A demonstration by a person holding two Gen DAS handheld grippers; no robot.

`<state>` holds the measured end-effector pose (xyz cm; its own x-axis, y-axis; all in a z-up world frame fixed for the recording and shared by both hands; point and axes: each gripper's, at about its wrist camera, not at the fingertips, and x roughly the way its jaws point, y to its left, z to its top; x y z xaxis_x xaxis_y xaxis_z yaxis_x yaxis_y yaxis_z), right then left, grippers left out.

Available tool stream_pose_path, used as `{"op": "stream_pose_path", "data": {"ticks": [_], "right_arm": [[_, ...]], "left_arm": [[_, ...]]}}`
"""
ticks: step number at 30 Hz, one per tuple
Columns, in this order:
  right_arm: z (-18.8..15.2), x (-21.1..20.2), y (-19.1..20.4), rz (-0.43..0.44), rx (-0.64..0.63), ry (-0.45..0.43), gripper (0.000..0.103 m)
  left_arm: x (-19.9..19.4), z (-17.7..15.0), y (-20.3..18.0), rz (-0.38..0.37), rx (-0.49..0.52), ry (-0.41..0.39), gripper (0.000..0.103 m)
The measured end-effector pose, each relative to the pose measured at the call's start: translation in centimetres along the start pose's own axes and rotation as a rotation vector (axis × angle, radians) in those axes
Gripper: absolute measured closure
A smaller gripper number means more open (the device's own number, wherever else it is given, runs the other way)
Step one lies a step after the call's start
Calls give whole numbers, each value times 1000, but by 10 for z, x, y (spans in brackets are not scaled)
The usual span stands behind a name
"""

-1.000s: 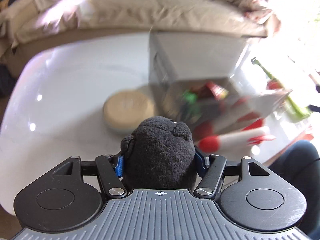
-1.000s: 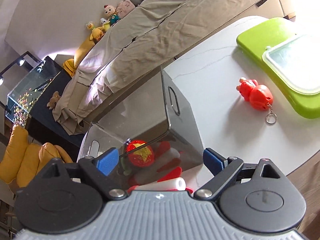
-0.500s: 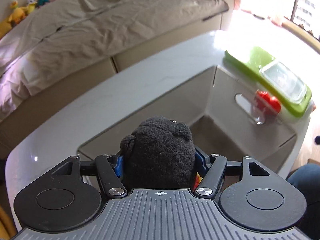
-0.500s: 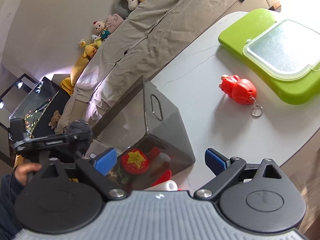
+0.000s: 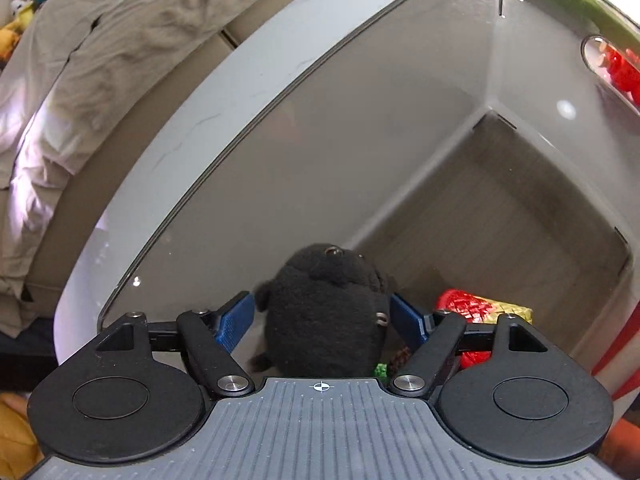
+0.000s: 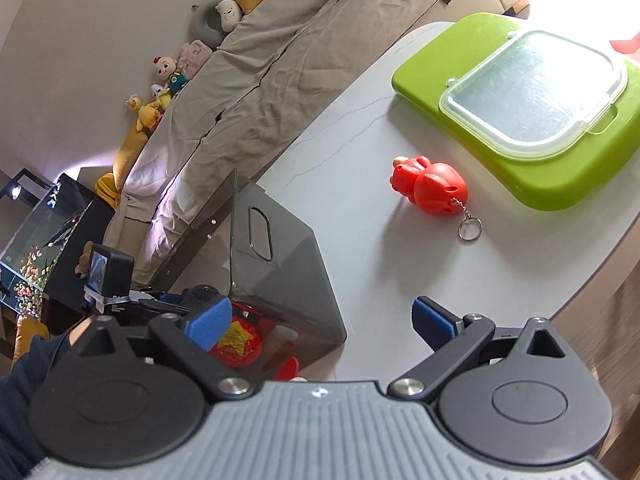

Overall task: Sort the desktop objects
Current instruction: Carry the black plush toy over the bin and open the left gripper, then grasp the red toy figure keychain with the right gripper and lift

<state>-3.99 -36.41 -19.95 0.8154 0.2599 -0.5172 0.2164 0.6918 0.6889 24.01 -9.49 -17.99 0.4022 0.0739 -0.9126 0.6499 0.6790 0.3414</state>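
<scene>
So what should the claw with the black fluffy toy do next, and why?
Probably lift the left claw straight up out of the grey bin. Its jaws have just been opening, the black plush toy sits loose between the blue pads above the other toys, so the drop looks done.

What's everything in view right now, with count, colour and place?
black plush toy: one, black, between the left pads, over the bin
bin: one, smoky grey, on the table's left part
foil ball: one, red and gold, inside the bin
red keychain toy: one, red, on the table beside the tray
tray: one, green, far right of table
clear lid: one, on the tray
table: one, white
left gripper: jaws just opening, pads off the plush
right gripper: open, empty
</scene>
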Motion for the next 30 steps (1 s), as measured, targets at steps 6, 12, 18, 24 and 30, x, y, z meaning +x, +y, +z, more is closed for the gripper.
{"op": "stream_pose_path", "data": {"ticks": [6,12,18,24,30], "right_arm": [[-6,5,-1,-17,8,8,5],[9,22,36,-225,-323,-64,5],[33,78,64,-435,-727,-2,8],[58,145,54,-556,-867,171,18],[63,181,30,-625,-865,285,35]], "left_arm": [[-59,-19,30,-51,-136,-121,15],[-145,-85,55,-182,-449,-375,10],[-172,-165,42,-373,-681,-443,8],[-168,-228,45,-372,-866,-460,3],[-145,-267,61,-418,-1055,-420,3]]}}
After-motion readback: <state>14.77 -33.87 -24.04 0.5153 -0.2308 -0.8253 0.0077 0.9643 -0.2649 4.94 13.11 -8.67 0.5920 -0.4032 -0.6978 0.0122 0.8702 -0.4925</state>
